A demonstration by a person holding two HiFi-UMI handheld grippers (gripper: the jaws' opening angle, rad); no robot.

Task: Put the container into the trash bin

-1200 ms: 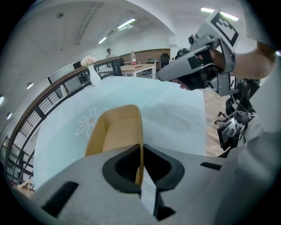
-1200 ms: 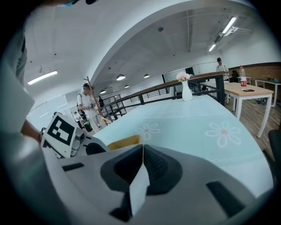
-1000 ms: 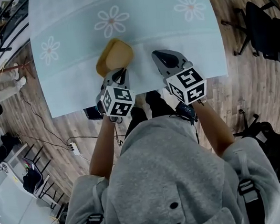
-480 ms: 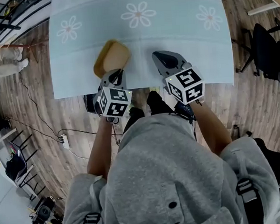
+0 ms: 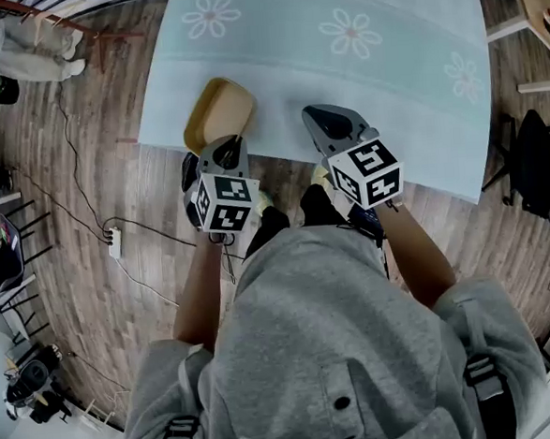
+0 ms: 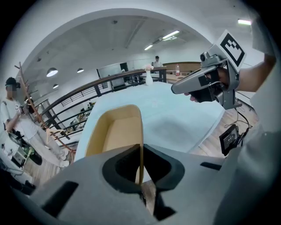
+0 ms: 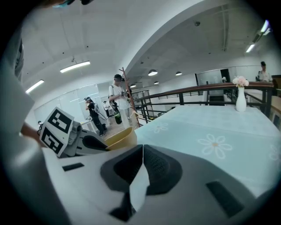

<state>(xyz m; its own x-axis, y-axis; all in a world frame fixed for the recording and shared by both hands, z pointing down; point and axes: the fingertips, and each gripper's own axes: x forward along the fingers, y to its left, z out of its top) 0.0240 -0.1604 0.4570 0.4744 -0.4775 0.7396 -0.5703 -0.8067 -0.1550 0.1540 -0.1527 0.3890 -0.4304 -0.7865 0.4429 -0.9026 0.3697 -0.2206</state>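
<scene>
The tan, shallow container [image 5: 219,113] hangs off the table's near edge, partly over the wooden floor. My left gripper [image 5: 232,151] is shut on its near rim. In the left gripper view the thin container wall [image 6: 140,158] stands pinched between the dark pads of that gripper [image 6: 140,170], and the tray [image 6: 115,132] stretches away from them. My right gripper [image 5: 332,123] hovers beside it over the table edge, shut with nothing in it. In the right gripper view its pads [image 7: 141,161] meet, and the container [image 7: 120,138] and left gripper [image 7: 90,143] show to the left. No trash bin is in view.
The table has a light blue cloth with flowers [image 5: 386,65]. A power strip with cables [image 5: 115,242] lies on the floor at the left and a black chair [image 5: 534,163] stands at the right. People stand by a coat rack [image 7: 117,99]. A vase [image 7: 240,99] sits at the table's far end.
The view has swung: the table has slid up and right in the head view. Both grippers have come back off it, and the held container now overhangs the floor.
</scene>
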